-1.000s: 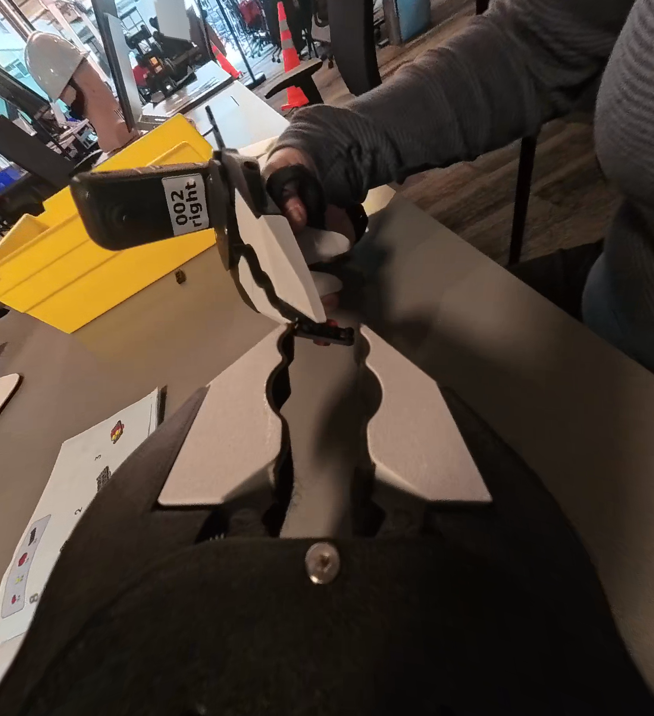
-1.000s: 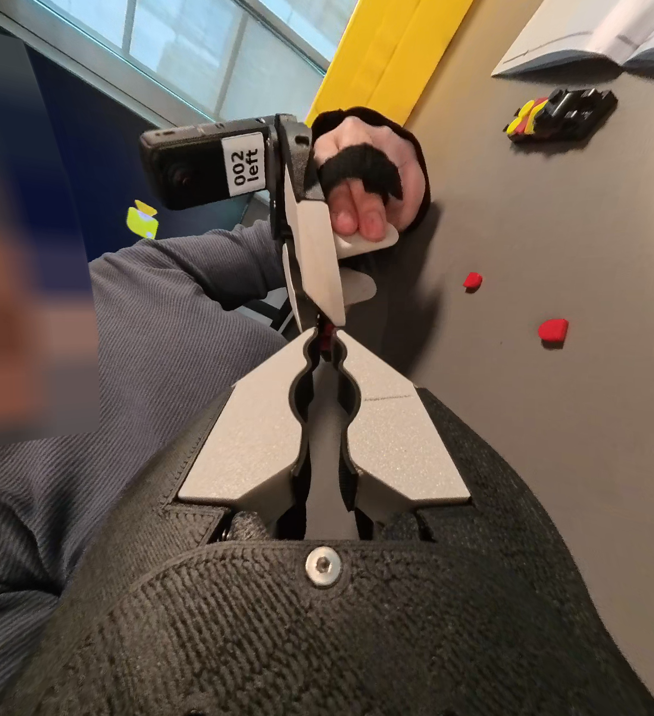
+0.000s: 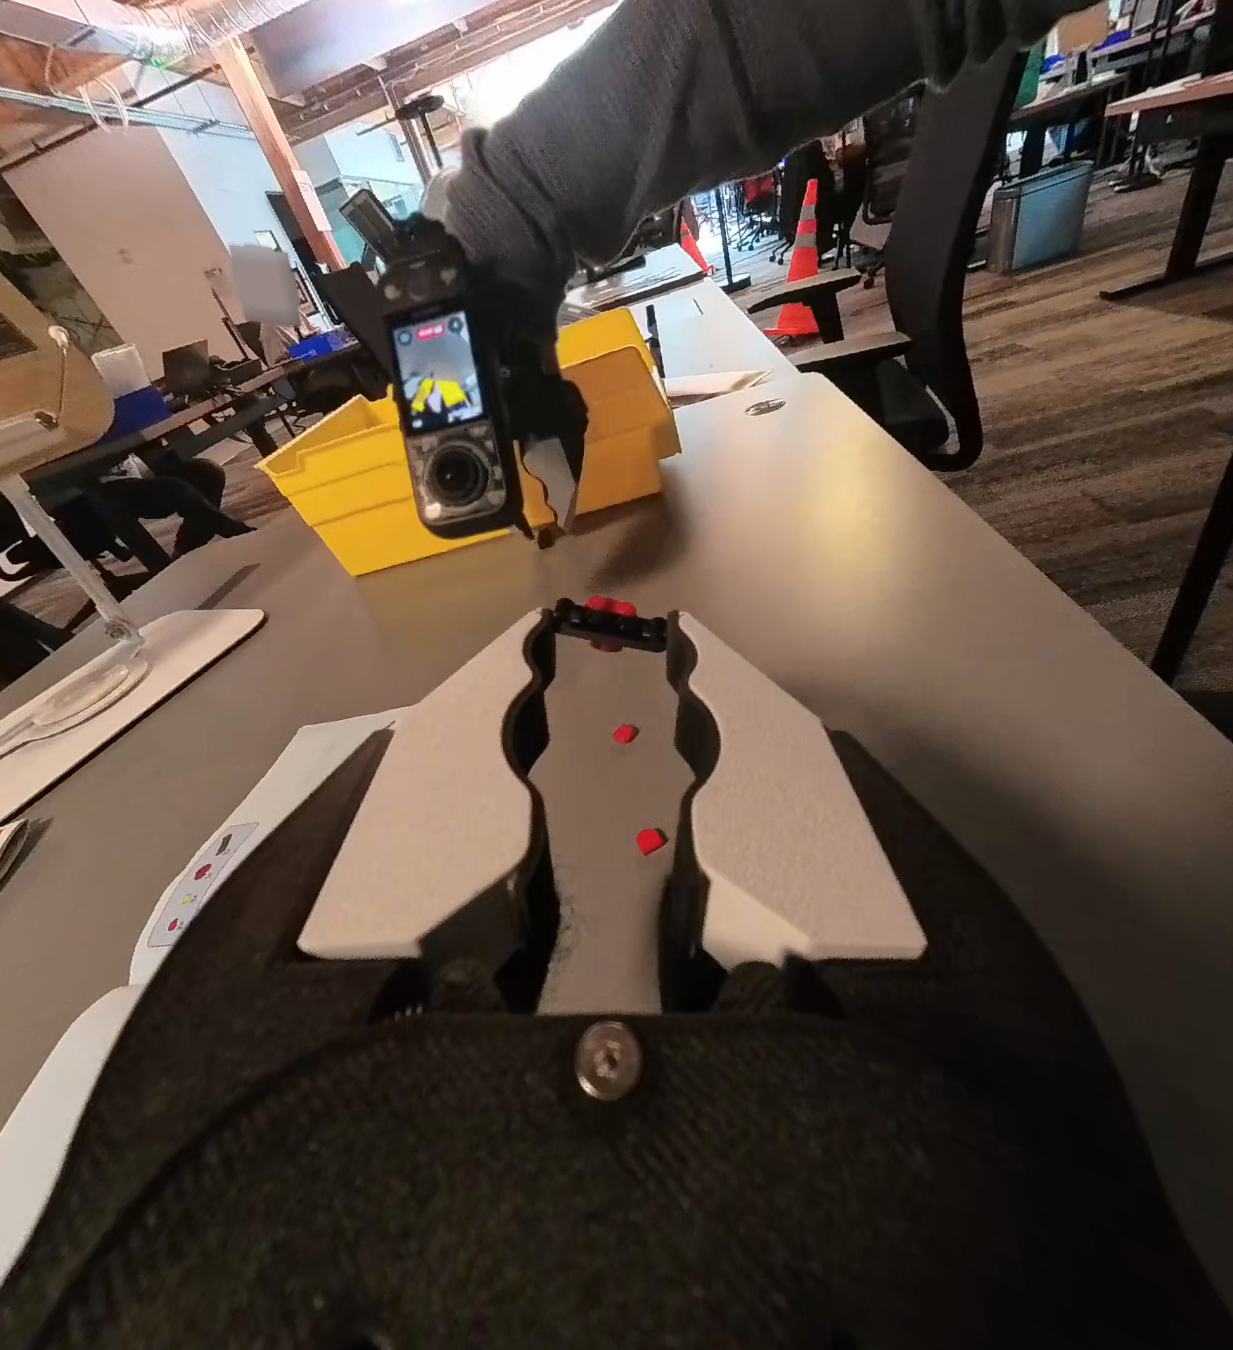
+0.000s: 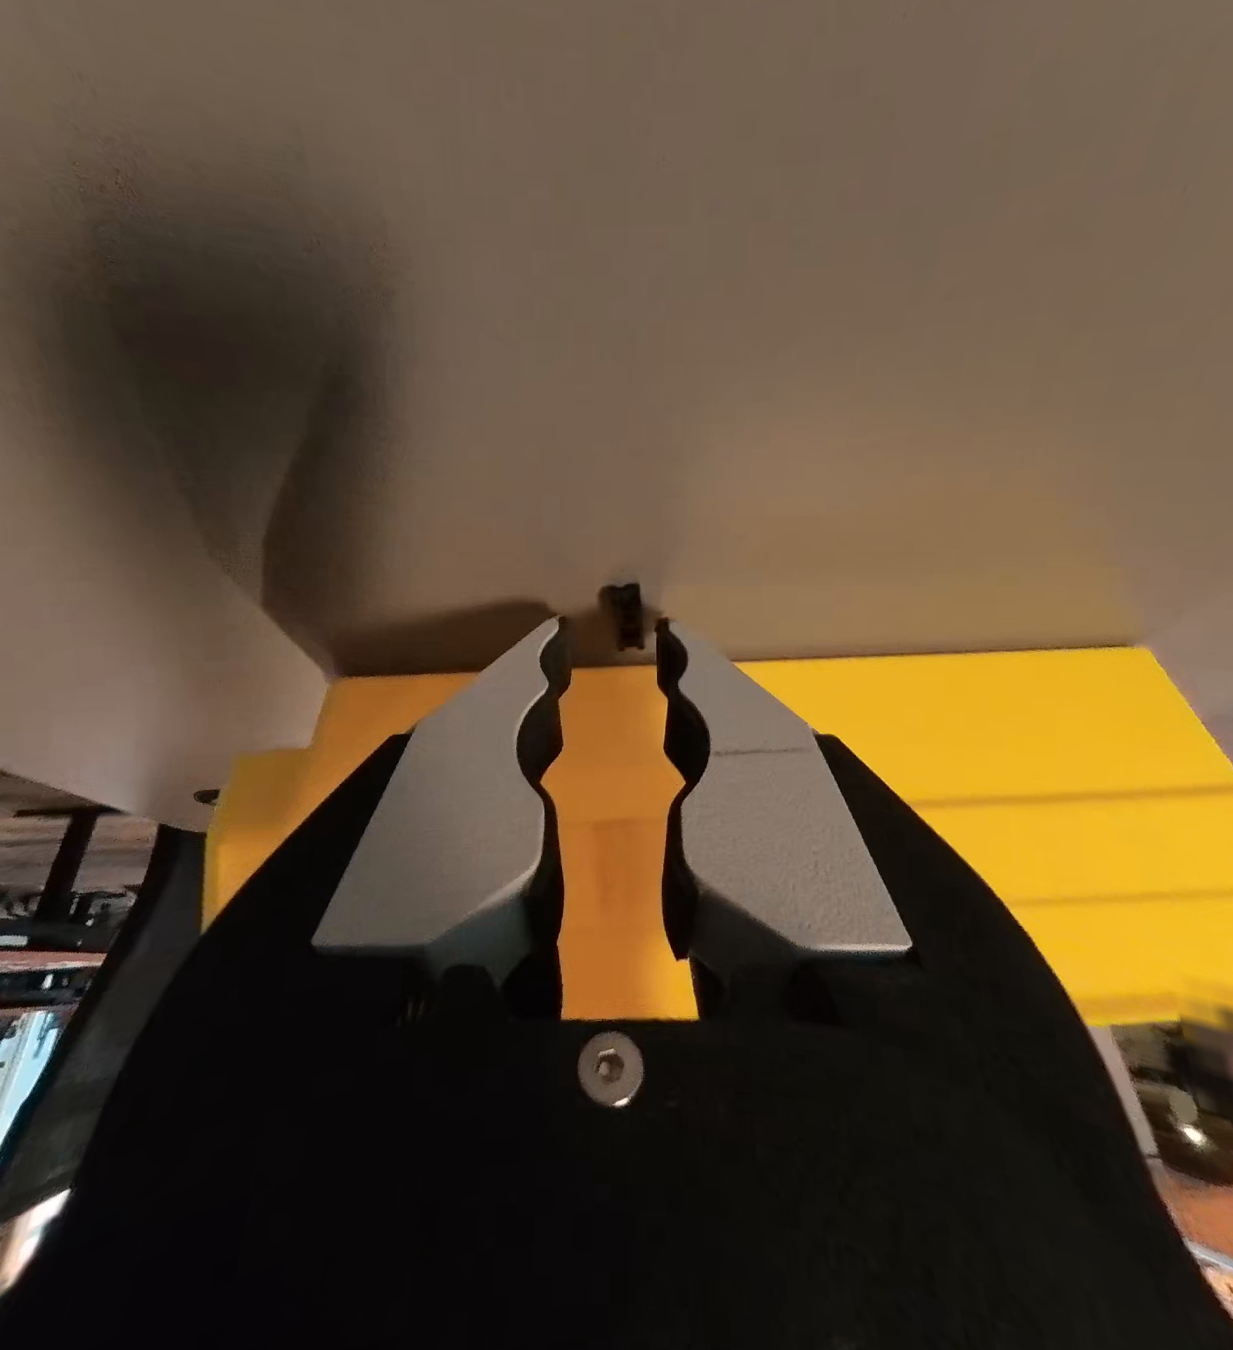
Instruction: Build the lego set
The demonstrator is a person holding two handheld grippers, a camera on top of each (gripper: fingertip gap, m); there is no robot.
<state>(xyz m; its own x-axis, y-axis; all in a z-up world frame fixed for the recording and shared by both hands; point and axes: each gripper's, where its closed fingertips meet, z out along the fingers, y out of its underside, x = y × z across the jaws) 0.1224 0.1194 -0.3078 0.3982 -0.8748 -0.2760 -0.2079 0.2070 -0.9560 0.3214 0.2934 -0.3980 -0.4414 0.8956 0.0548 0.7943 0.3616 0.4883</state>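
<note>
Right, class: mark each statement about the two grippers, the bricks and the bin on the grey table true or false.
1. The left gripper grips a black studded brick assembly. True.
2. The right gripper is clamped on a red brick. False: its jaws stand apart beside a small black brick piece.
3. Two small red brick pieces lie loose on the grey table. True.
4. The plastic bin is blue. False: yellow.

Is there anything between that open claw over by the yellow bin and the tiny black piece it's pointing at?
Nothing visible. The right gripper is open just short of the small black lego piece on the grey table; only bare tabletop lies between.
</note>
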